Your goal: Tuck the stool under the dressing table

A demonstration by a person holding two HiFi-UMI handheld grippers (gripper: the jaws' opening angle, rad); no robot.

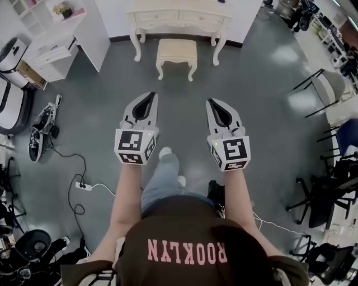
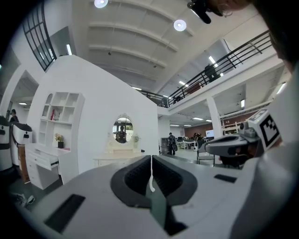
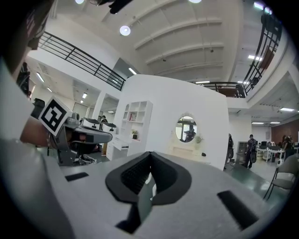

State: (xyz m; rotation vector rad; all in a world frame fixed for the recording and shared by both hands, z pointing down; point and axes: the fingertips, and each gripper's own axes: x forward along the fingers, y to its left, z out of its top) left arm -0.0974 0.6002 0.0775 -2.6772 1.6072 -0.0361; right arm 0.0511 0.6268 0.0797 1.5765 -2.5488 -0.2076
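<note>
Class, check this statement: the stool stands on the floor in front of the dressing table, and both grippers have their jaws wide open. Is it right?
Not quite. The two gripper views show the left gripper and the right gripper with jaws shut and empty. The stool does stand in front of the dressing table.
</note>
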